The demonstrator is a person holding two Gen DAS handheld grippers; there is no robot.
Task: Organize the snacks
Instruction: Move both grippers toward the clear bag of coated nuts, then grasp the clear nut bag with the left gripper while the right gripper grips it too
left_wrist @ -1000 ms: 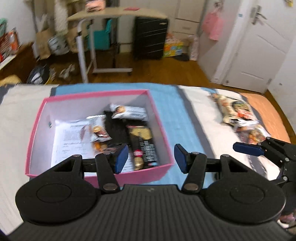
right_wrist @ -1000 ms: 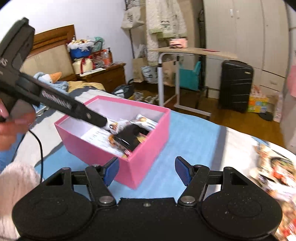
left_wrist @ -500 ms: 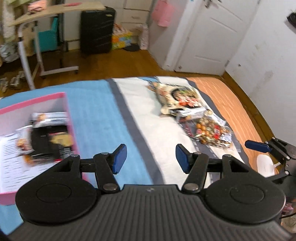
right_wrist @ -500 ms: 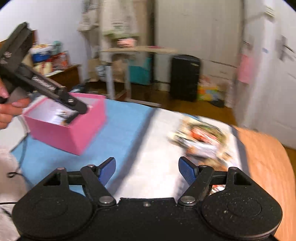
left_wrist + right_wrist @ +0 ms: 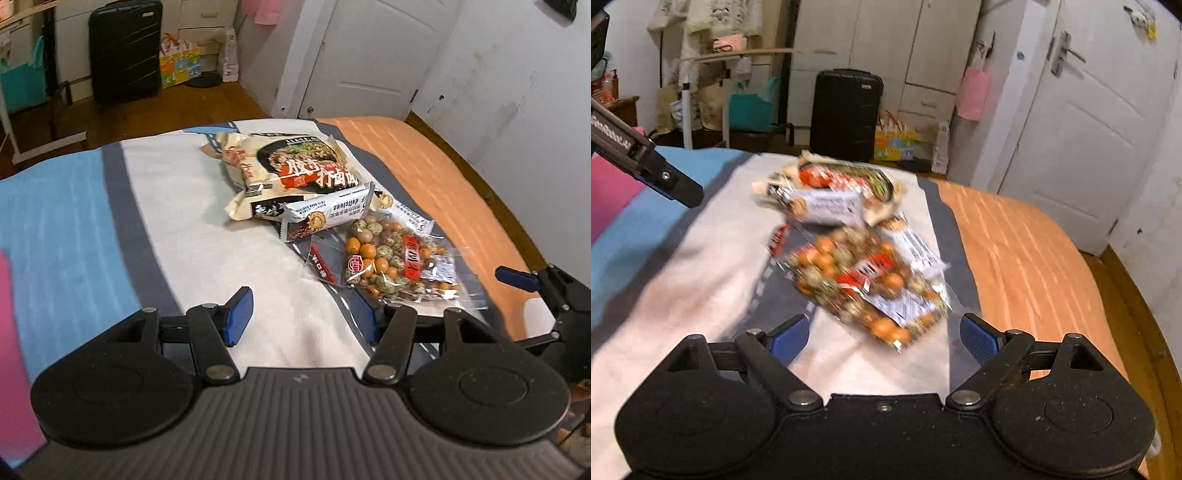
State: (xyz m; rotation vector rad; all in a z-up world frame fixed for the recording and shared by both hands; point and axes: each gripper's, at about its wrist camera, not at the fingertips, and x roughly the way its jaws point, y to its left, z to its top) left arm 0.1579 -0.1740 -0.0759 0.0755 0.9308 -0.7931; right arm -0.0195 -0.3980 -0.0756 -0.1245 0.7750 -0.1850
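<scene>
Left claw (image 5: 301,319): matte black body, ribbed grey-black housing at the bottom, two round black discs either side, black linkage arms with silver pivot screws, blue ribbed pads on the fingertips (image 5: 239,315). Right claw (image 5: 882,338): same build, smooth black housing speckled with dust, silver screws at the pivots, triangular cut-outs in the outer links, blue pads. White lettering on the left claw's arm in the right wrist view, partly legible.

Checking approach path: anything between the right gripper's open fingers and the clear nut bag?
Nothing: in the right wrist view only bare bedsheet separates the right gripper from the nut bag, whose near corner reaches almost between the open fingertips.
</scene>
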